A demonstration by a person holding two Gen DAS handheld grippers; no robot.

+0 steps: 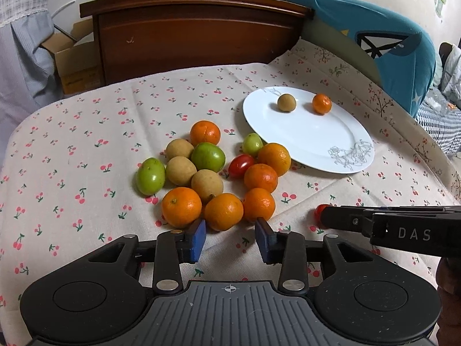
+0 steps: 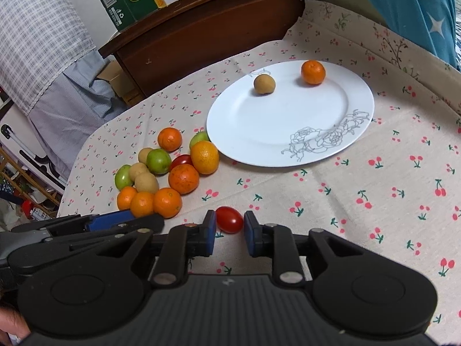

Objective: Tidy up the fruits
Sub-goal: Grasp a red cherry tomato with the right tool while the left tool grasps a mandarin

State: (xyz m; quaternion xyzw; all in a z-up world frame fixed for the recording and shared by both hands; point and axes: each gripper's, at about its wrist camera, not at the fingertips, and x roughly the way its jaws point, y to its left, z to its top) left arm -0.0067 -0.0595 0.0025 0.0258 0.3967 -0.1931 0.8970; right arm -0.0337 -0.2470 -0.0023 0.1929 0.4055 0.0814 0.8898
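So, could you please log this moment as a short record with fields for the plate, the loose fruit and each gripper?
surface: cherry-print tablecloth
plate: white plate, holding one longan and one mandarin
loose pile: mandarins, longans, green fruits and a cherry tomato, on the cloth beside the plate
left gripper: open, empty, fingertips just short of the nearest mandarins
right gripper: open, straddling a separate cherry tomato; contact unclear
progress: most fruit not yet on the plate

surface: cherry-print cloth | on it: white plate, fruit pile, cherry tomato
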